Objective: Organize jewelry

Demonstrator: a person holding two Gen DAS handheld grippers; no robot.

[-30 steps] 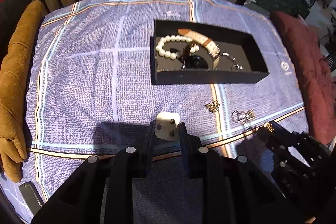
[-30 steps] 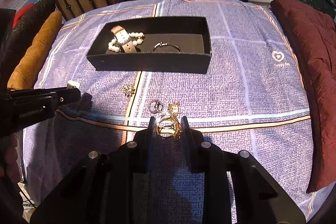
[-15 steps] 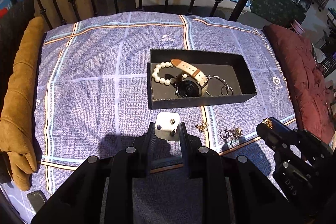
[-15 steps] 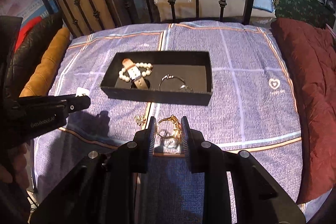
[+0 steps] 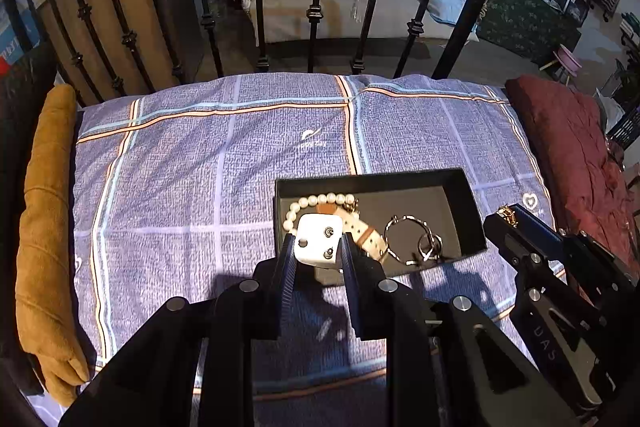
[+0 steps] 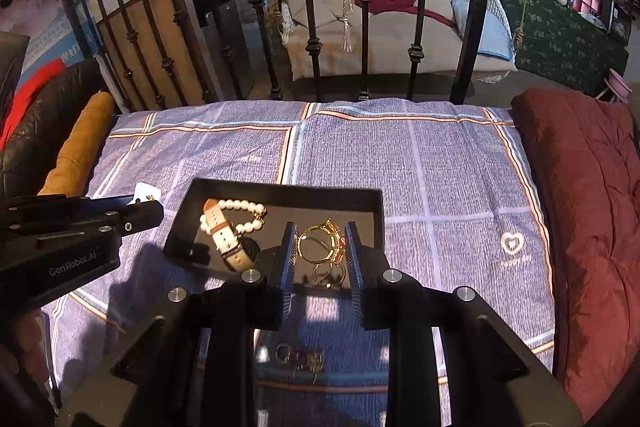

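A black jewelry box (image 5: pixel 360 179) (image 6: pixel 280 189) lies on the checked purple blanket. Inside are a pearl bracelet (image 5: pixel 316 199) (image 6: pixel 240 205), a tan-strap watch (image 5: pixel 366 233) (image 6: pixel 226 243) and silver hoops (image 5: pixel 406 241). My left gripper (image 5: pixel 318 243) is shut on a white earring card (image 5: pixel 319 245) with two studs, held over the box's near left corner. My right gripper (image 6: pixel 320 239) is shut on a gold ring (image 6: pixel 322 243), held above the box's near edge. Each gripper shows in the other's view, the left gripper (image 6: pixel 140 211) and the right gripper (image 5: pixel 505 223).
Small loose pieces of jewelry (image 6: pixel 300 353) lie on the blanket (image 5: pixel 180 167) between the right gripper's arms. A mustard cushion (image 5: pixel 46 227) lines the left edge, a maroon cushion (image 6: pixel 580 207) the right. A black iron railing (image 5: pixel 260 7) stands behind the blanket.
Both grippers have lifted off the blanket and moved toward the box, each keeping its piece. The card and the ring now hang over the box's near edge.
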